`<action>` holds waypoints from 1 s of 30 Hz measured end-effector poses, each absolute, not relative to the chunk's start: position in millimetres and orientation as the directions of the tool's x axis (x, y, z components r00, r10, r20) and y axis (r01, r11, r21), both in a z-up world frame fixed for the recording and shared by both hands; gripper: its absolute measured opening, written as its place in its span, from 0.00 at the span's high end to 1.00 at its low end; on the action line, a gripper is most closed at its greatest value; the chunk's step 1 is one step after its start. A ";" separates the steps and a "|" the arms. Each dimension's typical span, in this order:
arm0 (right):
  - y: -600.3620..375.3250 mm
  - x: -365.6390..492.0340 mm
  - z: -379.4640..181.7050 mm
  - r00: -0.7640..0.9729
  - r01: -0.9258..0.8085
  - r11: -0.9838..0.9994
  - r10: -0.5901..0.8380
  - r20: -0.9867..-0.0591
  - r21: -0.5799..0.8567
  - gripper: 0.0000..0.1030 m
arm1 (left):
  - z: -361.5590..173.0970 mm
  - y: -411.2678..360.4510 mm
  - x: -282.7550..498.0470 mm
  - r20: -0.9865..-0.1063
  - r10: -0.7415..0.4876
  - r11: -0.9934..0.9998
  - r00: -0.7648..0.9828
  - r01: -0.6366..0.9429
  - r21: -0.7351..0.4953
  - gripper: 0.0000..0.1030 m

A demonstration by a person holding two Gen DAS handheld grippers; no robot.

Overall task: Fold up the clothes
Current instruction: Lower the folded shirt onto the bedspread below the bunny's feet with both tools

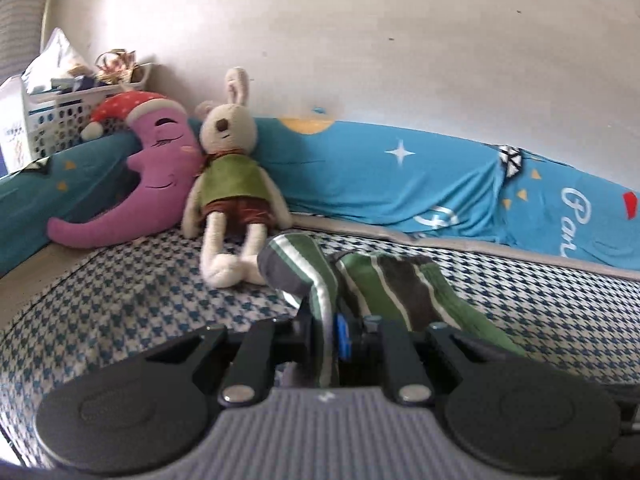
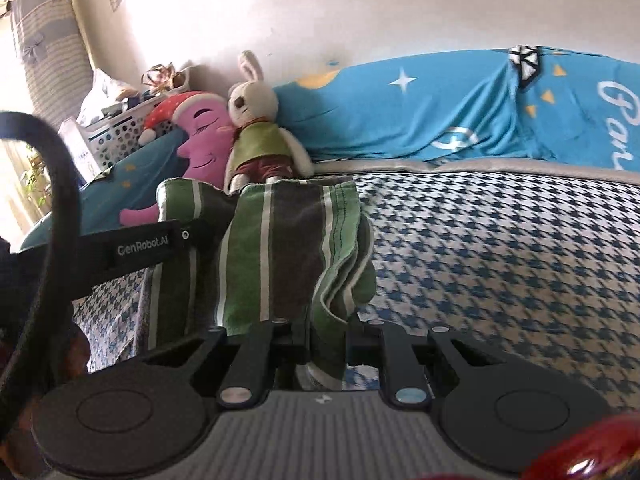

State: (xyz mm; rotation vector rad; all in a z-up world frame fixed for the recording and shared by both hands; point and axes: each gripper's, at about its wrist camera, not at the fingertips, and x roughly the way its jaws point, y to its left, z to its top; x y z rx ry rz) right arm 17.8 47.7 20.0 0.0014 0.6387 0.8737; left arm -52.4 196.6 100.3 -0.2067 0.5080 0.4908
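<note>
A green, grey and white striped garment [image 1: 384,292] hangs over the houndstooth bed cover [image 1: 132,292]. My left gripper [image 1: 326,340] is shut on one edge of it; the cloth runs between the jaws and trails off to the right. In the right wrist view the same striped garment [image 2: 280,240] is held up in folds, with my right gripper [image 2: 326,344] shut on a bunched edge. The left gripper's black body [image 2: 136,248] shows at the left of that view, level with the raised cloth. The pads themselves are hidden by fabric.
A rabbit doll [image 1: 230,176] and a purple moon pillow [image 1: 148,176] lean against the wall at the bed's head. A blue quilt [image 1: 420,180] lies along the wall. A white basket [image 1: 60,120] stands at the far left. Houndstooth cover [image 2: 500,260] spreads to the right.
</note>
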 end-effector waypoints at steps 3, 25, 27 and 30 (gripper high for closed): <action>60.7 16.2 16.6 0.449 -0.725 0.636 0.728 -0.518 0.264 0.84 | 98.6 207.0 -57.1 -0.513 0.418 0.853 0.750 -0.518 -0.063 0.89; 130.0 10.9 -17.1 0.367 -0.797 0.550 0.769 -0.523 0.250 0.84 | 78.2 271.5 -72.4 -0.540 0.531 0.771 0.654 -0.637 -0.013 0.89; 133.7 13.6 -23.0 0.367 -0.791 0.558 0.762 -0.534 0.251 0.84 | 73.4 276.6 -70.9 -0.555 0.532 0.763 0.639 -0.647 -0.014 0.89; 133.0 19.4 -31.0 0.351 -0.773 0.569 0.752 -0.558 0.281 0.81 | 65.8 284.4 -68.7 -0.579 0.533 0.750 0.617 -0.662 -0.015 0.88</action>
